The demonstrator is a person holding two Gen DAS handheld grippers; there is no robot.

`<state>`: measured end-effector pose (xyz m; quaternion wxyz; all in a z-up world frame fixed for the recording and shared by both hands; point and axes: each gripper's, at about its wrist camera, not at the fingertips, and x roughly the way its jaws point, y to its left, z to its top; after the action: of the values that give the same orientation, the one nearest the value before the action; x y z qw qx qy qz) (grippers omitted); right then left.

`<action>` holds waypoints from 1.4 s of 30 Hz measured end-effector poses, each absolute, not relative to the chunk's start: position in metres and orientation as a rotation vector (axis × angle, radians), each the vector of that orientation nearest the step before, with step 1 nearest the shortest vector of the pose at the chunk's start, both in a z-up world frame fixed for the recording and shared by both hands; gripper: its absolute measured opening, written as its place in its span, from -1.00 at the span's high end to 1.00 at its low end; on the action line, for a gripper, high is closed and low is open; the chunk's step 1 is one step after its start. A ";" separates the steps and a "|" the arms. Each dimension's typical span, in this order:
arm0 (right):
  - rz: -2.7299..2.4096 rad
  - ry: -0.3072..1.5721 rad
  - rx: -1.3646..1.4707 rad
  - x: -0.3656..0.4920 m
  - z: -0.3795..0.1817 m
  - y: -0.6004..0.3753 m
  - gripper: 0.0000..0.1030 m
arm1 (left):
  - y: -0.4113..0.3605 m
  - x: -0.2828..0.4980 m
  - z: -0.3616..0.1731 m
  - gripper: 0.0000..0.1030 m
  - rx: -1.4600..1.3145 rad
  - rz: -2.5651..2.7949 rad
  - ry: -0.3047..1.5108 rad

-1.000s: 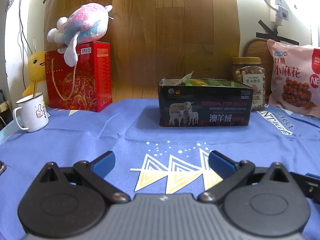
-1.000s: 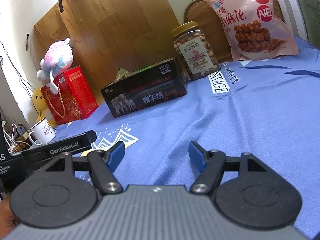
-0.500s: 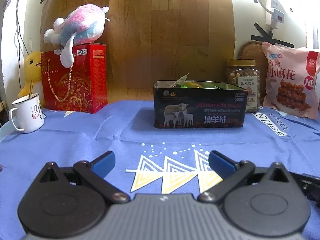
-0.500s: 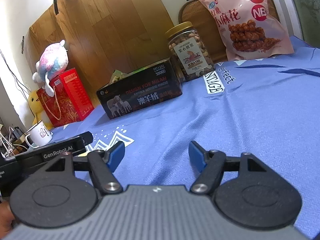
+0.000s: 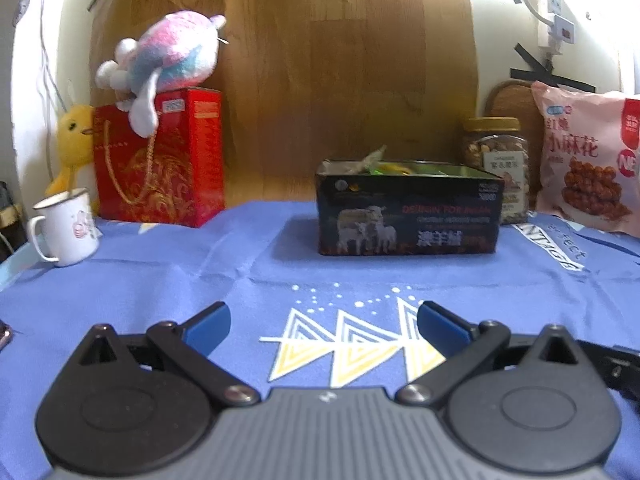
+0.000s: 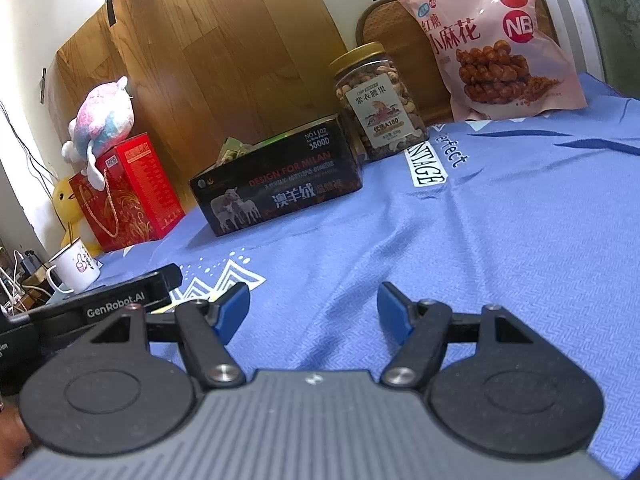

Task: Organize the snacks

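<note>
Two hand-held claws rest low near the front edge of a worktop [image 5: 400,280] covered in blue printed cloth; the left claw [image 5: 323,324] has its blue fingers spread wide with nothing between them, and the right claw [image 6: 313,308] is likewise spread and empty; both point toward the snacks along the back edge, probably poised before a first pick.

One open black tin [image 5: 408,216], printed with sheep, sits toward the middle of the back edge, with wrappers poking above its rim; it is likely the collecting box. Just beside its right end stands one clear jar of nuts [image 6: 380,104] with a gold lid, upright; whether they touch cannot be told. One pink bag of fried twists [image 6: 496,40] leans upright near the back right corner, apparently propped against a woven board behind it.

At the back left corner: one red gift bag [image 5: 160,160], one pastel plush [image 5: 172,52] lying on top of it, one yellow chick toy [image 5: 76,140] behind, and one white mug [image 5: 66,226] just in front.
</note>
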<state>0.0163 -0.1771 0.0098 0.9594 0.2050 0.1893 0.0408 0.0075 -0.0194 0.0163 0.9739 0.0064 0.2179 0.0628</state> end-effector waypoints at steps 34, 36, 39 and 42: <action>0.125 0.397 0.410 0.018 0.009 -0.175 -0.44 | -0.031 0.010 0.016 -1.00 0.111 0.151 0.462; 0.124 0.399 0.410 0.018 0.009 -0.175 -0.44 | -0.031 0.012 0.014 -1.00 0.114 0.150 0.483; 0.126 0.396 0.404 0.018 0.010 -0.174 -0.44 | -0.029 0.014 0.013 -1.00 0.108 0.148 0.498; 0.126 0.396 0.402 0.017 0.010 -0.173 -0.44 | -0.029 0.015 0.013 -1.00 0.104 0.143 0.504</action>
<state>0.0175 -0.1731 0.0095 0.9586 0.1980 0.1950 0.0623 0.0148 -0.0287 0.0132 0.9646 0.0516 0.2489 0.0705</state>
